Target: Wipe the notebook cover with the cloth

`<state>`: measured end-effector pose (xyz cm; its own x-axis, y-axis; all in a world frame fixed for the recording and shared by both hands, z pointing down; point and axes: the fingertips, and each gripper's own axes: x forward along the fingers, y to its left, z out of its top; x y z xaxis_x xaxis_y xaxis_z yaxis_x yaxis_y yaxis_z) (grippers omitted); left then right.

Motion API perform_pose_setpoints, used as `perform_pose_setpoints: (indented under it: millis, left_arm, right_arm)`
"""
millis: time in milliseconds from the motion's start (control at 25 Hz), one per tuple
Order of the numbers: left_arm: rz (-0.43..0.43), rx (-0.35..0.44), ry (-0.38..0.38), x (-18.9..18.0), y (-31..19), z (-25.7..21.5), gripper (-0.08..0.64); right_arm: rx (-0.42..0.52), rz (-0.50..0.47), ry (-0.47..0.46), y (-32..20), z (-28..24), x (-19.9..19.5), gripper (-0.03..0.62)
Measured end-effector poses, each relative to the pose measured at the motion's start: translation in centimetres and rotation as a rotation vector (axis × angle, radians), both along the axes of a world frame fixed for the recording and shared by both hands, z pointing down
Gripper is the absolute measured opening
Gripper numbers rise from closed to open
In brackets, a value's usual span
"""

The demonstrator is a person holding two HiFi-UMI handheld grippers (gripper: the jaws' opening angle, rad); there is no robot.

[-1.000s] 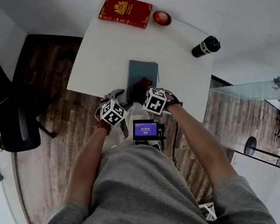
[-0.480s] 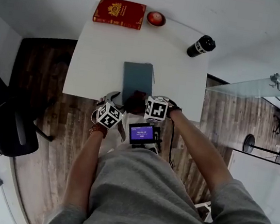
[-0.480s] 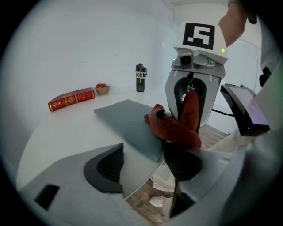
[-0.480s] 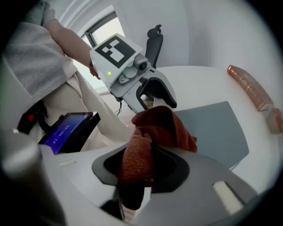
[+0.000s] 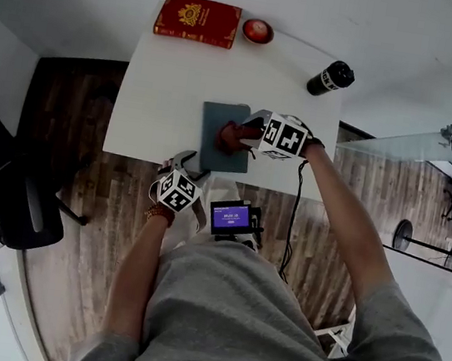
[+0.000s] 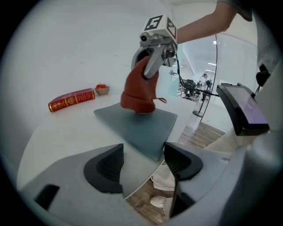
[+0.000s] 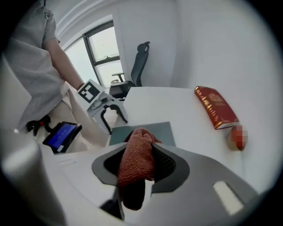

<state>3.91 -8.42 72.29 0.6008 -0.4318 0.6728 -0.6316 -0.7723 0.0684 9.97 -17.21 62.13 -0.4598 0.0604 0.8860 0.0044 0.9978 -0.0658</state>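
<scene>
**Right gripper presses cloth on notebook; left gripper open at table edge**

Right gripper [image 7: 138,160]: jaws closed tight on a bunched rust-red cloth [image 7: 135,170], which fills the gap between them and sticks out past the tips. In the left gripper view the cloth's lower end sits on the cover of the grey notebook [image 5: 211,155], touching it near the middle, slightly toward the far side. The gripper is tilted down onto it from the right of the frame.

Left gripper [image 6: 143,160]: jaws wide apart, gripping nothing. Only the white table's [image 5: 161,82] near edge and the wood floor below show in the gap. The notebook's near corner is just beyond the tips, not touched.

The notebook lies flat at the table's near edge, centre of the head view.

Red book [image 5: 198,20] lies flat at the table's far edge, upper left of centre. A small red bowl [image 5: 258,30] is just beside it to the right. A black bottle [image 5: 331,77] lies on its side at the upper right corner of the table.

A small screen device [image 5: 233,217] sits below the table edge near the person's chest. A black office chair [image 5: 24,208] stands at left of frame.
</scene>
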Motion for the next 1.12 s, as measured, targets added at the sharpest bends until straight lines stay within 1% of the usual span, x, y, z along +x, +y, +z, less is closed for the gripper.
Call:
perform_pose_setpoints:
  millis: [120, 240, 320, 360, 440, 480, 560, 640, 680, 760, 840, 920, 1120]
  left_arm:
    - [-0.001, -0.002, -0.001, 0.0, 0.1, 0.0, 0.279]
    - [0.002, -0.005, -0.002, 0.0, 0.2, 0.0, 0.279]
    - [0.0, -0.006, 0.0, 0.0, 0.2, 0.0, 0.279]
    - [-0.002, -0.008, 0.0, 0.0, 0.1, 0.0, 0.279]
    - [-0.004, -0.013, 0.0, 0.0, 0.2, -0.1, 0.279]
    - [-0.004, -0.014, 0.0, 0.0, 0.3, -0.1, 0.279]
    - [-0.004, -0.013, -0.001, 0.0, 0.3, -0.2, 0.279]
    - [-0.003, -0.01, -0.001, 0.0, 0.2, -0.2, 0.279]
    - [-0.002, -0.009, -0.001, 0.0, 0.1, -0.2, 0.279]
    - [-0.002, -0.006, 0.0, 0.1, 0.2, -0.1, 0.279]
    - [-0.004, -0.004, 0.001, 0.1, 0.2, -0.1, 0.279]
    - [-0.006, -0.002, 0.0, 0.0, 0.1, -0.1, 0.281]
    - [-0.005, -0.007, -0.004, 0.0, 0.2, -0.1, 0.281]
  right_arm:
    - [0.185, 0.058, 0.021, -6.0, -1.5, 0.5, 0.135]
    - [0.366, 0.161, 0.039, -11.4, -2.5, 1.1, 0.136]
    - [0.433, 0.204, 0.055, -13.4, -2.1, 1.2, 0.135]
    - [0.45, 0.208, 0.068, -13.8, -1.5, 1.2, 0.135]
    - [0.449, 0.184, 0.104, -13.3, 0.7, 1.1, 0.135]
    - [0.429, 0.169, 0.123, -12.6, 2.1, 1.0, 0.135]
    - [0.358, 0.156, 0.151, -10.6, 4.9, 1.0, 0.137]
    - [0.299, 0.174, 0.152, -9.0, 7.0, 0.8, 0.138]
    - [0.285, 0.196, 0.143, -8.5, 7.5, 0.6, 0.138]
    - [0.266, 0.241, 0.128, -8.2, 7.9, 0.5, 0.138]
    - [0.235, 0.26, 0.123, -8.0, 8.0, 0.5, 0.138]
    - [0.214, 0.261, 0.127, -7.8, 8.1, 0.5, 0.138]
    - [0.209, 0.228, 0.156, -7.1, 8.2, 0.6, 0.138]
